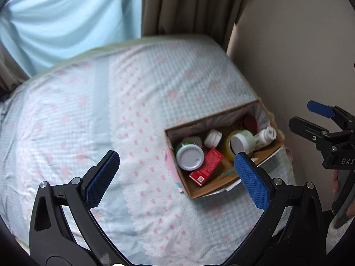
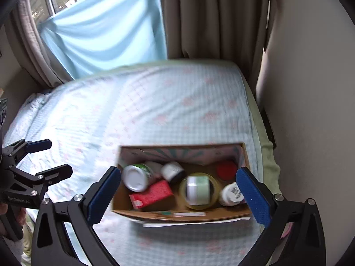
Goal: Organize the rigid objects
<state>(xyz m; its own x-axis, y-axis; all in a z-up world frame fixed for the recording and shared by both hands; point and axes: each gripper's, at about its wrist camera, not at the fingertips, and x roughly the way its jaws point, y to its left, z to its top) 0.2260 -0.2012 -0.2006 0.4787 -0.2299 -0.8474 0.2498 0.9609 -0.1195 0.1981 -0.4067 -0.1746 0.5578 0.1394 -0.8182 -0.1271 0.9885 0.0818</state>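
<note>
An open cardboard box (image 1: pixel 207 191) (image 2: pixel 182 216) sits on the bed near its right edge. Inside lie a green-labelled can with a white lid (image 1: pixel 189 156) (image 2: pixel 135 177), a red carton (image 1: pixel 206 166) (image 2: pixel 153 194), a dark jar with a white lid (image 1: pixel 213 137) (image 2: pixel 173 171), a pale green jar (image 1: pixel 242 141) (image 2: pixel 197 189) lying in a yellow tape roll (image 1: pixel 228 150) (image 2: pixel 216 190), a white bottle (image 1: pixel 265 135) (image 2: pixel 230 194) and a red lid (image 1: pixel 249 123) (image 2: pixel 226 170). My left gripper (image 1: pixel 176 178) is open and empty above the bed, left of the box. My right gripper (image 2: pixel 178 196) is open and empty above the box.
The bed (image 1: pixel 88 115) (image 2: pixel 133 102) has a pale blue check sheet with pink bows. A beige wall (image 1: pixel 299 55) (image 2: pixel 310 88) runs along its right side. Curtains (image 1: pixel 188 6) (image 2: pixel 210 17) and a light blue cloth (image 2: pixel 104 28) hang at the far end.
</note>
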